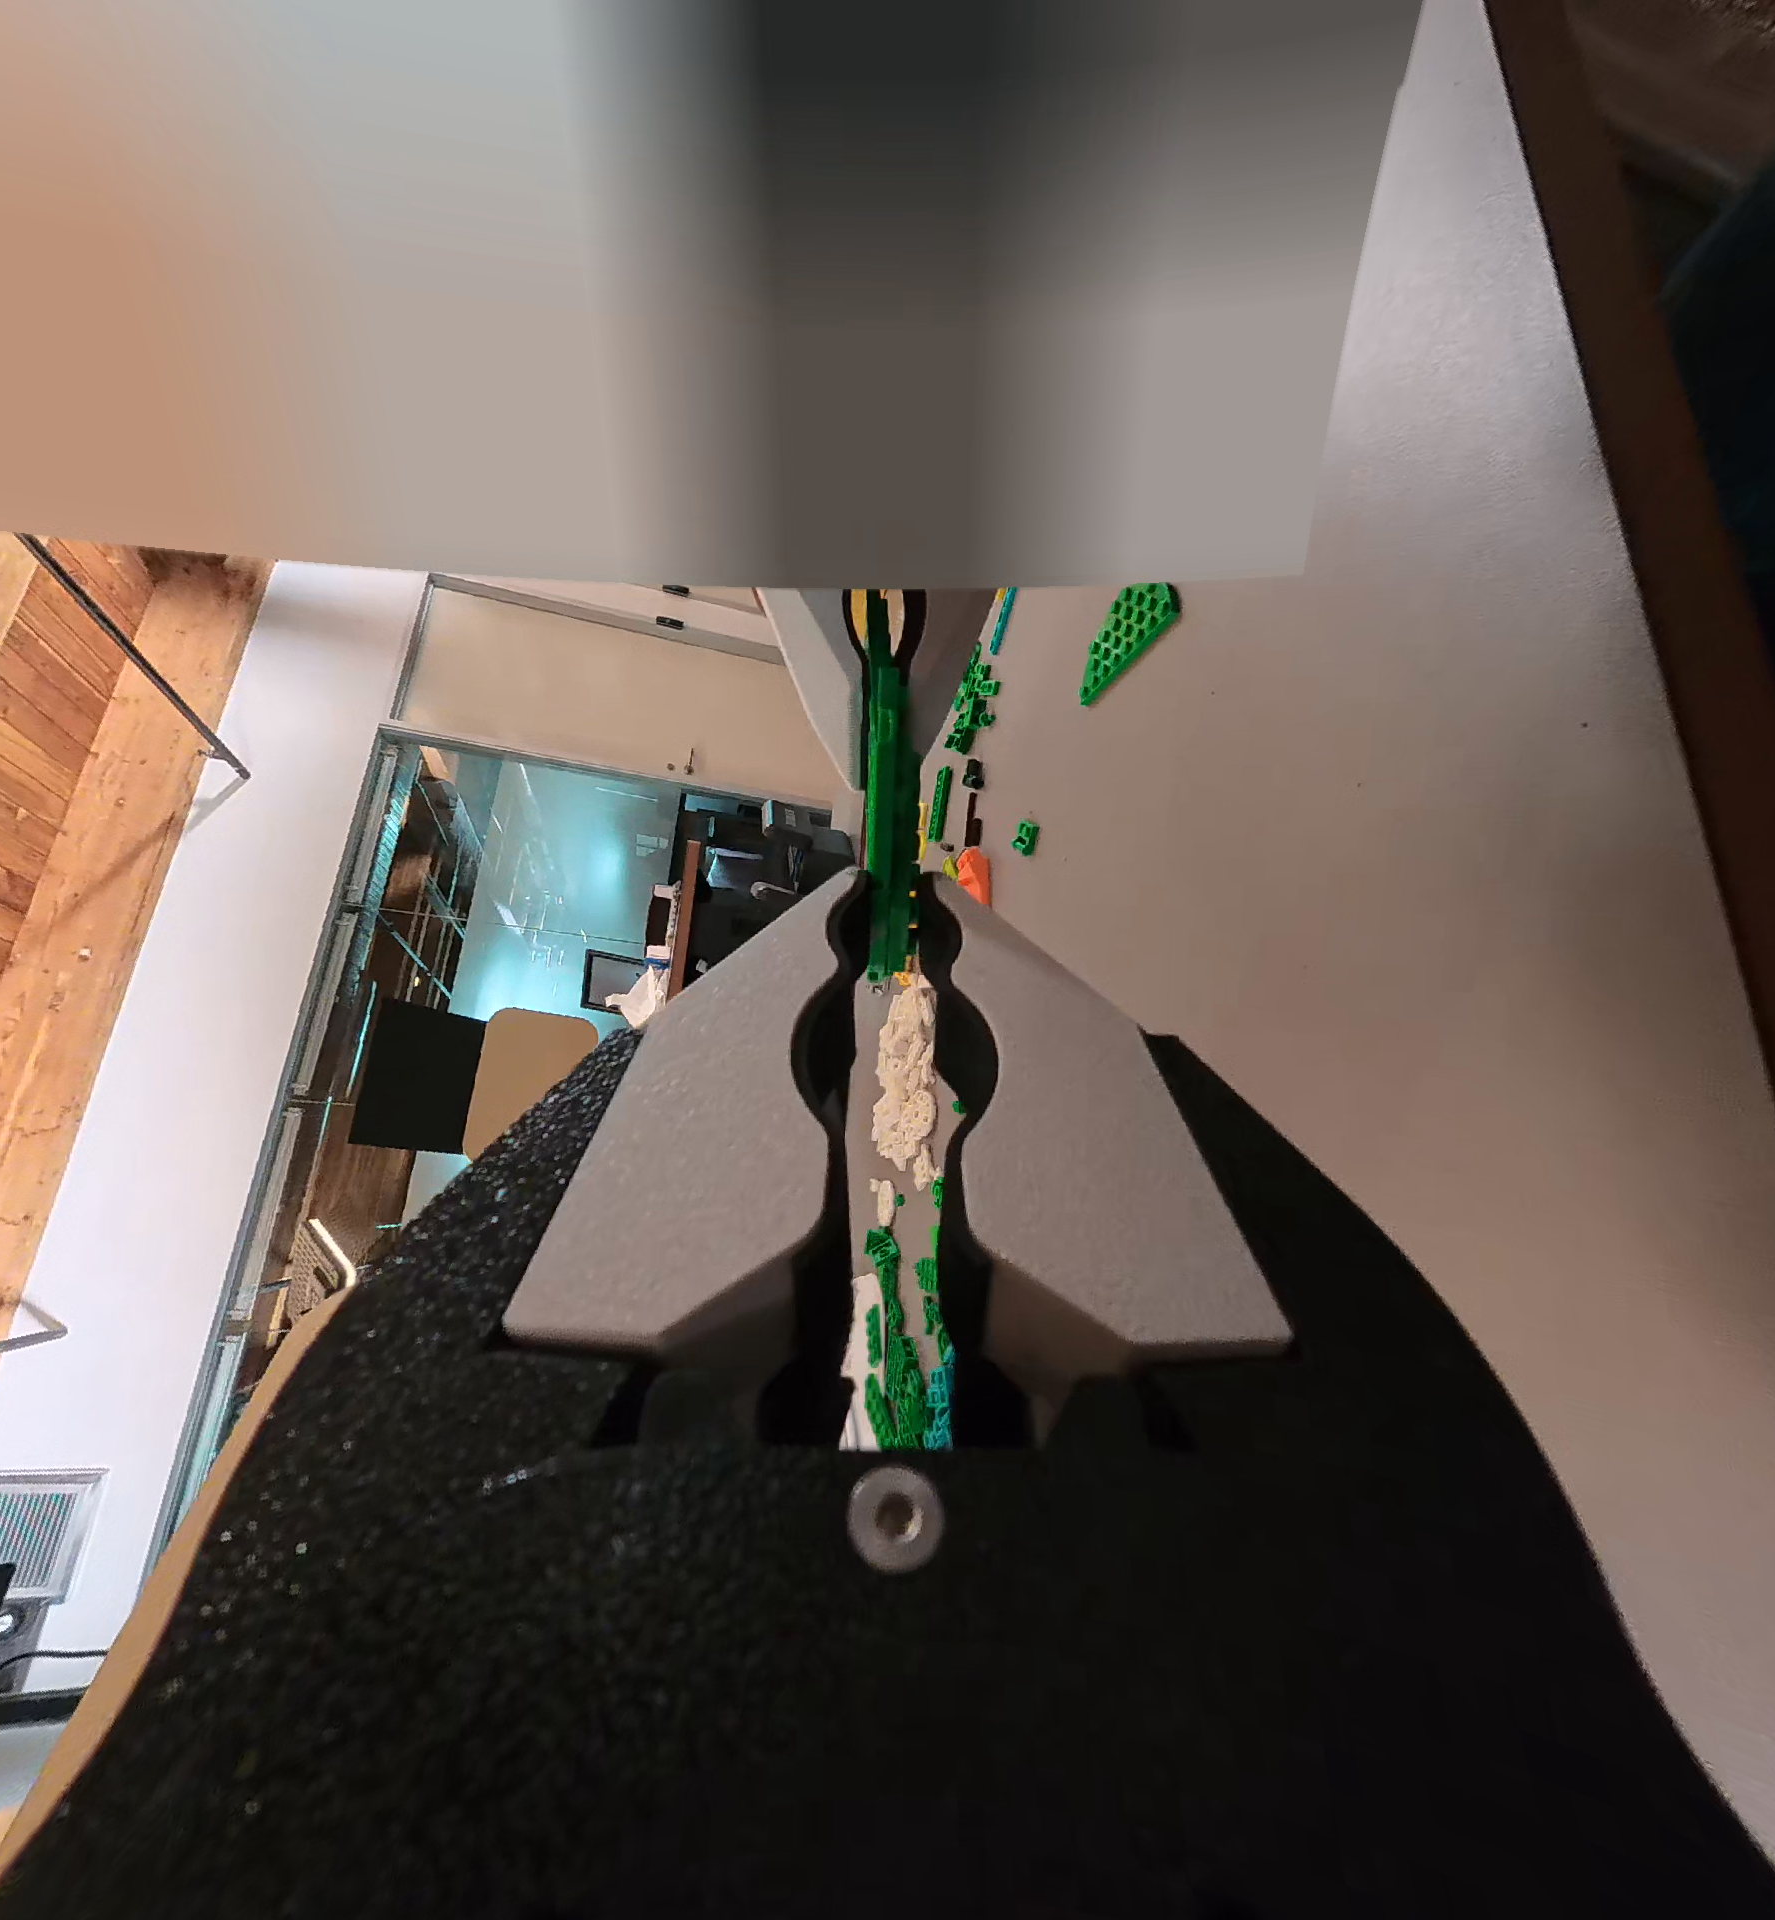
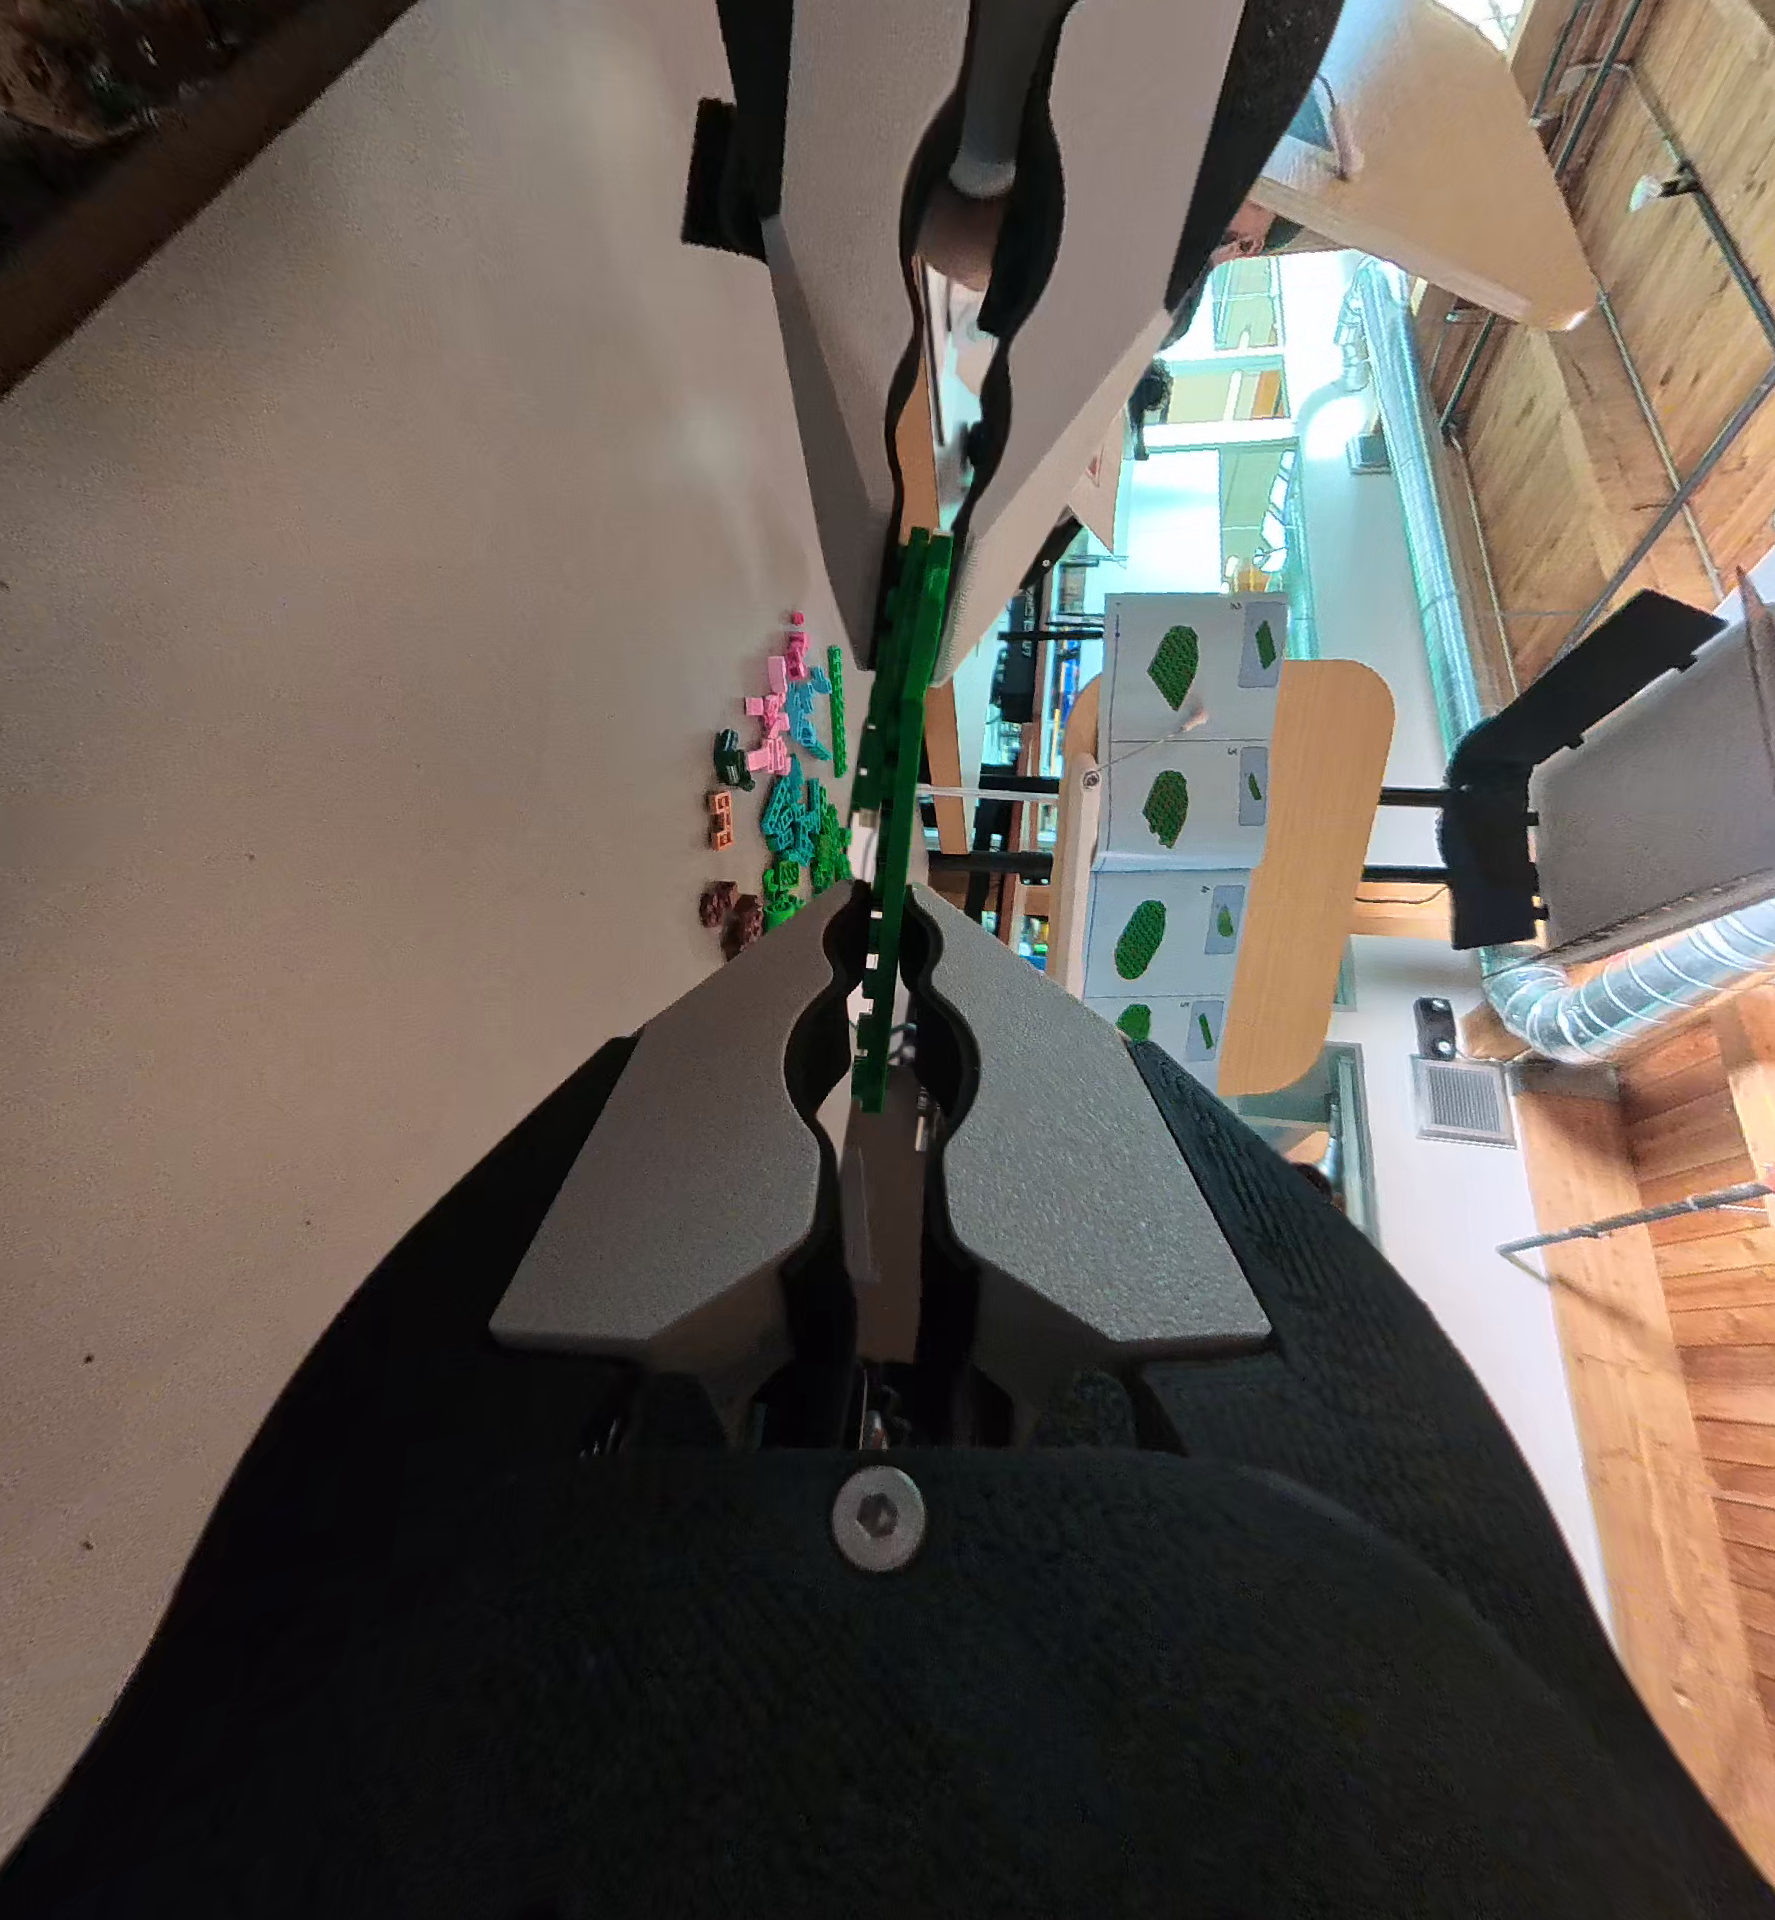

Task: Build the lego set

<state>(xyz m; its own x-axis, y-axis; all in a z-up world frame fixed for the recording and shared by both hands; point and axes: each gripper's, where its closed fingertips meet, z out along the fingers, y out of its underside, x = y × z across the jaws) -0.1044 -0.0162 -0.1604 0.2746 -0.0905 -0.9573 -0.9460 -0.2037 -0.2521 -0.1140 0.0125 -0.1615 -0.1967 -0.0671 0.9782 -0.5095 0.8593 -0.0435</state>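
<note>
A flat green brick plate assembly (image 1: 888, 790) is held edge-on above the white table (image 1: 1382, 935) between both grippers. My left gripper (image 1: 891, 894) is shut on one end of it, both pads pressed on its faces. The right gripper (image 1: 888, 623) grips the far end, just below a blurred patch. In the right wrist view my right gripper (image 2: 888, 904) is shut on the same green plate (image 2: 904, 707), and the left gripper (image 2: 924, 520) pinches its far end from above.
On the table lie a green wedge plate (image 1: 1127, 639), an orange piece (image 1: 974, 875), a white pile (image 1: 906, 1070), and pink (image 2: 774, 717), teal (image 2: 789, 810) and brown (image 2: 727, 914) pieces. An illustrated sheet (image 2: 1174, 790) hangs on a wooden stand.
</note>
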